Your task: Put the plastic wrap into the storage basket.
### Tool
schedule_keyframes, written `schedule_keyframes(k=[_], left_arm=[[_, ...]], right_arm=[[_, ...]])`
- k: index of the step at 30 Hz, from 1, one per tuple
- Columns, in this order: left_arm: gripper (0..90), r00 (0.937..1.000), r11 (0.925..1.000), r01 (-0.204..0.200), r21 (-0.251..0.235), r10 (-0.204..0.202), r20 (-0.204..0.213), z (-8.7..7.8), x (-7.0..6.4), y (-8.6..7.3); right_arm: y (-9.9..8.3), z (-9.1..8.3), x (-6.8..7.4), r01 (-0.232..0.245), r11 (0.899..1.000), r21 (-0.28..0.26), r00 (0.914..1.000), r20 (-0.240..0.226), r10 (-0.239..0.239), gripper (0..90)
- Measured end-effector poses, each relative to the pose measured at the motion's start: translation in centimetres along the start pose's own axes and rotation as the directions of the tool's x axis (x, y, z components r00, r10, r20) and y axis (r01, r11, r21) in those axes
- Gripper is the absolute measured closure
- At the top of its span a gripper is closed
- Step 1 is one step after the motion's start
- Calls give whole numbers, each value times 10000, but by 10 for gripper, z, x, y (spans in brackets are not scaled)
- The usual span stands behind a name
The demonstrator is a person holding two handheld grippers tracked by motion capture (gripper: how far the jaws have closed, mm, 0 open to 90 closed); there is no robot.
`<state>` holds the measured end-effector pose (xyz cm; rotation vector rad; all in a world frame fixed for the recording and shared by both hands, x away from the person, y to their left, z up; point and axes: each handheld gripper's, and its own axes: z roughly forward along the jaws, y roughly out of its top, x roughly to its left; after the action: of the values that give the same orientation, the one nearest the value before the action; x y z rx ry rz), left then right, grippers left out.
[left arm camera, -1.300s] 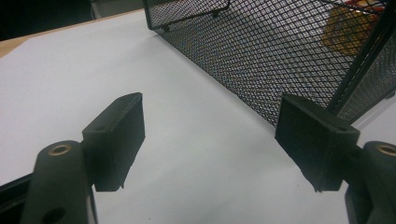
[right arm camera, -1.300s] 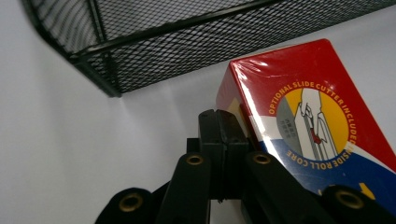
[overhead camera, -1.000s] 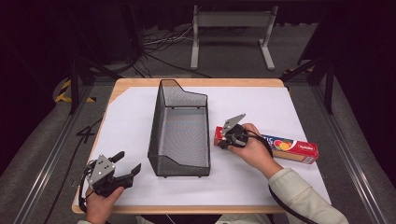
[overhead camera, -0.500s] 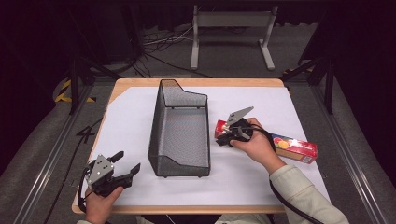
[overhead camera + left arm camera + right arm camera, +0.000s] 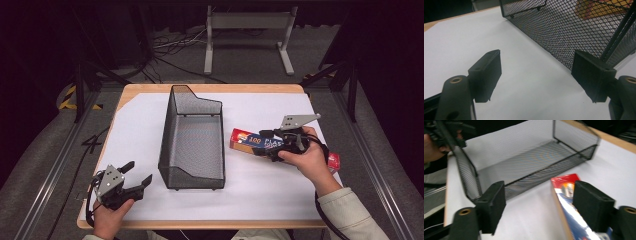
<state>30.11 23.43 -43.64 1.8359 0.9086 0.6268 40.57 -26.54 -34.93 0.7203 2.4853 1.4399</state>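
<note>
The right gripper (image 5: 539,205), jaws spread, straddles the box (image 5: 571,215); next, clamp it. The left gripper (image 5: 536,75) idles, jaws apart.

Your long red foil-wrap box (image 5: 255,142), printed with a blue panel and an orange spot, lies flat at centre right of the high view, just beside the black mesh basket (image 5: 192,137), its far end lower right.
</note>
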Motion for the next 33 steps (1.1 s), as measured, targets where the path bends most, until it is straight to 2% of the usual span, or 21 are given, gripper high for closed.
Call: schedule_keyframes(k=[3, 6, 8, 10, 12, 14, 16, 19, 21, 22, 23, 24, 26, 31, 33], left_arm=[[248, 10000, 10000, -3, 30, 3, 5, 0, 0, 0], [247, 10000, 9999, 84, -72, -84, -11, -1, 1, 0], [248, 10000, 10000, 1, -33, -1, -32, -1, 0, 0], [248, 10000, 10000, -18, -38, 18, -29, -1, 0, 0], [247, 10000, 10000, -10, -48, 9, -38, -1, 0, 0], [247, 9999, 9999, 97, -39, -97, -37, -2, 0, -1], [248, 9999, 9999, 99, -31, -99, -44, -2, 0, -1], [247, 9999, 10000, 99, -2, -99, -52, -2, 0, -1], [248, 10000, 10000, 32, 15, -32, -67, -2, 0, -1], [248, 10000, 10000, 32, 15, -32, -67, -2, 0, -1], [247, 10000, 10000, 44, 18, -44, -60, -2, 0, -1], [247, 10000, 10000, 40, 27, -39, -62, -2, 0, -1], [248, 10000, 10000, 37, 32, -37, -60, -2, 0, -1], [248, 10000, 10000, 35, 26, -35, -56, -2, 0, -1], [248, 10000, 10000, 49, 36, -49, -36, -2, 0, -1]], right_arm=[[-3, -12, -5, -153, 9997, -185, 9984, 533, 163, 222], [-4, -20, -10, -213, 9996, -179, 9960, 863, 228, 204], [-6, -25, -16, -173, 9998, 101, 9935, 1131, 160, 194], [-10, -30, -23, -141, 9987, 487, 9899, 1417, 71, 220], [-11, -31, -26, -116, 9980, 619, 9890, 1476, 23, 222], [-18, -34, -37, -40, 9932, 1162, 9853, 1700, -159, 225], [-20, -35, -39, -54, 9919, 1272, 9853, 1699, -164, 225], [-27, -35, -49, -53, 9824, 1865, 9835, 1784, -286, 213], [-35, -31, -55, -250, 9720, 2337, 9883, 1522, -112, 190], [-35, -31, -55, -250, 9720, 2337, 9883, 1522, -112, 190], [-41, -28, -58, -243, 9627, 2696, 9896, 1432, -151, 176], [-41, -28, -58, -243, 9627, 2696, 9896, 1432, -151, 176], [-46, -25, -61, -97, 9525, 3042, 9890, 1433, -357, 172], [-54, -16, -69, -79, 9287, 3708, 9906, 1301, -435, 155], [-56, -12, -70, 15, 9212, 3891, 9917, 1181, -515, 175]])
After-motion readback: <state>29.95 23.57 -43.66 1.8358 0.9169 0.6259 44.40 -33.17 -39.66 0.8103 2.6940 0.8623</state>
